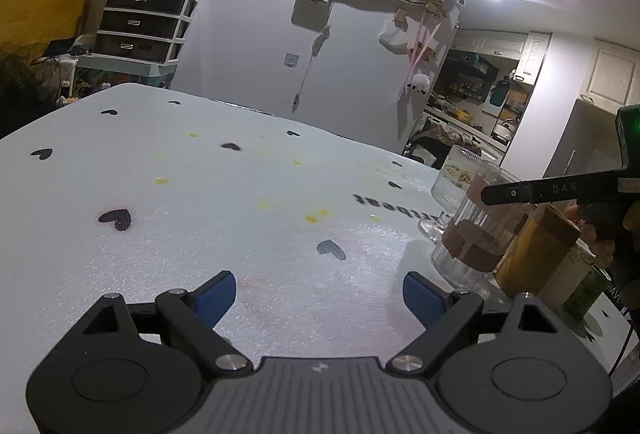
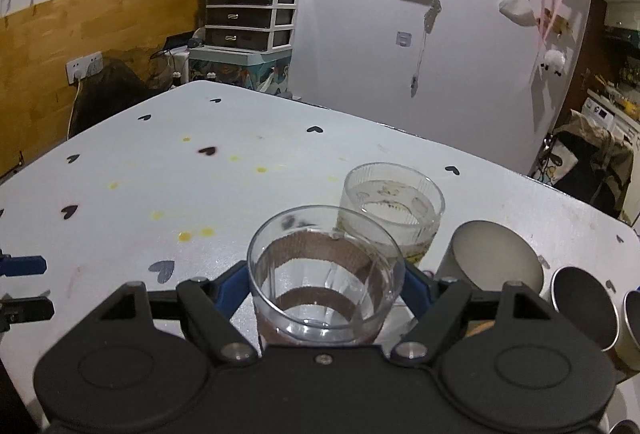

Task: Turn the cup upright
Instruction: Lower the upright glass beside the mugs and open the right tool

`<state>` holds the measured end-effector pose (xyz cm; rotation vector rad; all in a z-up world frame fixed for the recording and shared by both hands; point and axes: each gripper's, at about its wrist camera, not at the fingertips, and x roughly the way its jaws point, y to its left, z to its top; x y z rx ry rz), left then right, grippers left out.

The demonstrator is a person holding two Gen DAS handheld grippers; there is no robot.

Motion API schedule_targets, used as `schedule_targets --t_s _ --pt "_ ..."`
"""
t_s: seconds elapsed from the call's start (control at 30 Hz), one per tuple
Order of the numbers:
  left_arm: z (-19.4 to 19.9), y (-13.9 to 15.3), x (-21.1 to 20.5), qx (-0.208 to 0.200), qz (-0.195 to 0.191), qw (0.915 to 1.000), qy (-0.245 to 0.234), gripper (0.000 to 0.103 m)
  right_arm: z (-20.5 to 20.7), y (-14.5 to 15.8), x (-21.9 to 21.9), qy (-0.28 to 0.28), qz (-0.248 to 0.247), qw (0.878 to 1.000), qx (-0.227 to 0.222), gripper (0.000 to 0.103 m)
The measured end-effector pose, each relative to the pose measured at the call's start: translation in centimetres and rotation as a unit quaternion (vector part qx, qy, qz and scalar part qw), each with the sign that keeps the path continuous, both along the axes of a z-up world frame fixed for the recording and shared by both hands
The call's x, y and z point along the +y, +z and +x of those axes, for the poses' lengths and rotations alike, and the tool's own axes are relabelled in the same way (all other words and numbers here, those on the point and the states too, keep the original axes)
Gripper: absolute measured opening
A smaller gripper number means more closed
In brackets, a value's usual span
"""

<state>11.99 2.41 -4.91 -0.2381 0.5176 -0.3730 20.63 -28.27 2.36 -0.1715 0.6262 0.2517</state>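
Cup point(image 2: 324, 274) upright, mouth up, in right hand-held gripper point(image 2: 324, 284).

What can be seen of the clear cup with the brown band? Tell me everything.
The cup is clear ribbed glass or plastic with a brown textured band around its middle. It looks empty and stands mouth up, leaning slightly in the left wrist view. The right gripper has its blue-padded jaws on either side of it. It sits low over the white heart-print table, just before a stemmed ribbed glass.
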Motion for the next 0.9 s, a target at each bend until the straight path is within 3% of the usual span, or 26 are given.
schedule_targets --t_s 0.33,0.57,0.9 --pt "-0.5 2.3 -1.0 -0.027 0.01 0.9996 0.001 0.091 -2.7 1.5 -0.7 -0.017 0.022 0.999 -0.043 0.088" --pt "-2.0 4.6 -2.4 -0.054 0.014 0.9984 -0.001 0.095 -7.7 2.5 -2.3 -0.04 0.068 0.993 -0.091 0.089" --pt "-5.4 5.8 -4.8 -0.081 0.022 0.9965 0.004 0.103 -15.5 1.4 -3.6 -0.095 0.083 0.982 -0.141 0.092"
